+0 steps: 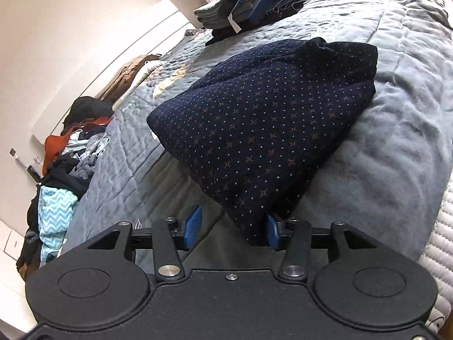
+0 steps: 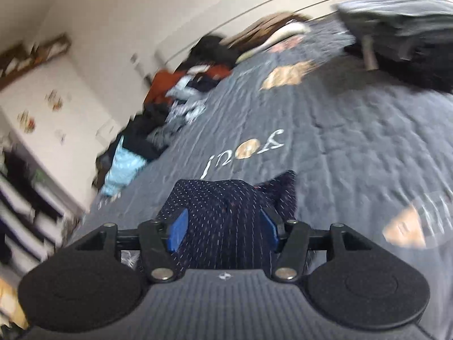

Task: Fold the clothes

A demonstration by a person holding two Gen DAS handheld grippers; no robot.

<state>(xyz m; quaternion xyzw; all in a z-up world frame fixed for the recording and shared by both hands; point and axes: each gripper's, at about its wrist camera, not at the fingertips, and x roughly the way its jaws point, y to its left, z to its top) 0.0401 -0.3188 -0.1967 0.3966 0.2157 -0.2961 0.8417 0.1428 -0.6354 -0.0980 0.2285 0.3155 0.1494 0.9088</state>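
Blue pads of the left gripper [image 1: 230, 228] stand apart, a corner of the folded navy dotted garment [image 1: 269, 130] lying between them and touching only the right pad. That garment rests on the grey quilt [image 1: 396, 147], a folded stack [image 1: 240, 5] beyond it and a loose clothes pile [image 1: 76, 147] left of it.

From the blurred right wrist view, the right gripper [image 2: 223, 231] has its jaws parted around navy cloth; whether they press it I cannot tell.

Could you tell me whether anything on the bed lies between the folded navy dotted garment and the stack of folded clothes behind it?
Nothing visible does. In the left wrist view the navy dotted garment lies on the grey quilt, and only bare quilt separates it from the stack of folded clothes. The unfolded clothes pile sits off to the side.
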